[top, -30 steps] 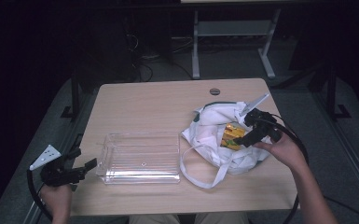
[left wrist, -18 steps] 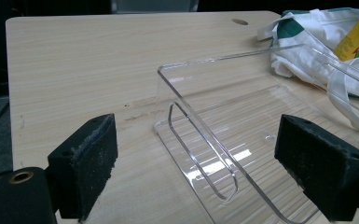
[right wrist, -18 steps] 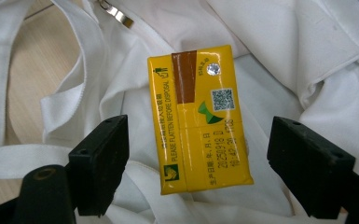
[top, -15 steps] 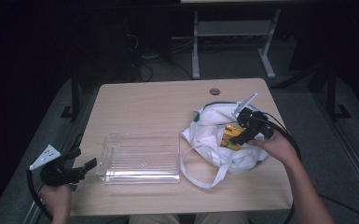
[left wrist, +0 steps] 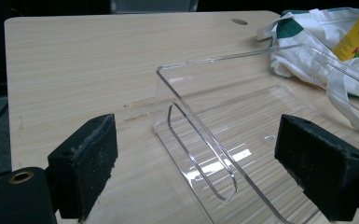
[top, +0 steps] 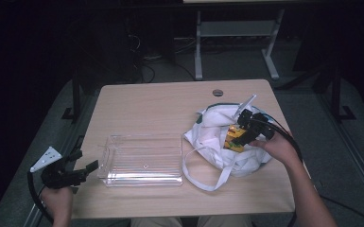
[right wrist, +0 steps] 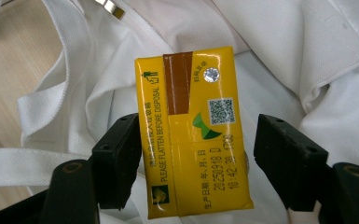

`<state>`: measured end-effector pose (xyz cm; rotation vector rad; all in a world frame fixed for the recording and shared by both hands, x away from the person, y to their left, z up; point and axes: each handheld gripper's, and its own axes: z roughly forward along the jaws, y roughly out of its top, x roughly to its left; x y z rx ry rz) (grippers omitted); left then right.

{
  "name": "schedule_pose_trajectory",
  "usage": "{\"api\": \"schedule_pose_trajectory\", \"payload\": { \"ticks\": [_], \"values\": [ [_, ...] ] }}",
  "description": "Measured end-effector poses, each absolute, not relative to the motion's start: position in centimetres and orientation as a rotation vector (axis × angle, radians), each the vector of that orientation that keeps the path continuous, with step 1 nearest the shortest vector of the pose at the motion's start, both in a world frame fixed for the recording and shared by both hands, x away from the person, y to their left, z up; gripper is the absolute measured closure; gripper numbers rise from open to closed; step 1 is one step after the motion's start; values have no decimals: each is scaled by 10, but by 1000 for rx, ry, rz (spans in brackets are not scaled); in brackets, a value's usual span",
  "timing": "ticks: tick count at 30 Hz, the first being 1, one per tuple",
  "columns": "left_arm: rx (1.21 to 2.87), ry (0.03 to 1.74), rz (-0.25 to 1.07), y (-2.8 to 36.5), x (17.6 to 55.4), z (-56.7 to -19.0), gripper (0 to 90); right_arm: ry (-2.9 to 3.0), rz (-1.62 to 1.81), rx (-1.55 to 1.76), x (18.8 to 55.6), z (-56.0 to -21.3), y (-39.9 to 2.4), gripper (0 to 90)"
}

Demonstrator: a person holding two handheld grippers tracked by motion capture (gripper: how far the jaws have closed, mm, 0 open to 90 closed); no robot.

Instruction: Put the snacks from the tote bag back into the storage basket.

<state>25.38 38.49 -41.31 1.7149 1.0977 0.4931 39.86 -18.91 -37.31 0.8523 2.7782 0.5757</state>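
Note:
A yellow drink carton point(right wrist: 196, 130) lies in the open white cloth bag point(top: 215, 127) at the table's right. My right gripper point(top: 243, 130) reaches into the bag and straddles the carton point(top: 234, 138). Its jaws have just been closing. In the right gripper view the left pad point(right wrist: 119, 158) meets the carton's edge, while a thin gap remains at the right pad point(right wrist: 284, 158). A clear plastic tray point(top: 142, 158) sits front left. My left gripper point(top: 82, 168) hovers open at the tray's left end, with nothing between its pads point(left wrist: 86, 163).
The wooden table point(top: 160, 104) has a round cable hole point(top: 218, 92) near its far edge. The bag's long white strap point(top: 203, 177) loops toward the front edge beside the tray. Dark floor and a metal frame lie beyond the table.
My right gripper has dropped slightly into the bag toward the carton, and its jaws have narrowed around it. The left gripper and tray have stayed put.

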Motion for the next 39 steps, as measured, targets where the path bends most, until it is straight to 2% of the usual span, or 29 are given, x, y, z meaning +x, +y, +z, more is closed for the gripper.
{"api": "schedule_pose_trajectory", "payload": {
  "ticks": [10,12,39],
  "values": [
    [1715,1097,492,385,254,-413,128,2789,538,811,400,-376,-183,412],
    [1717,1096,491,385,254,-413,127,2802,528,798,401,-377,-182,455],
    [1711,1098,491,385,254,-414,127,2812,498,770,404,-372,-184,503]
  ]
}}
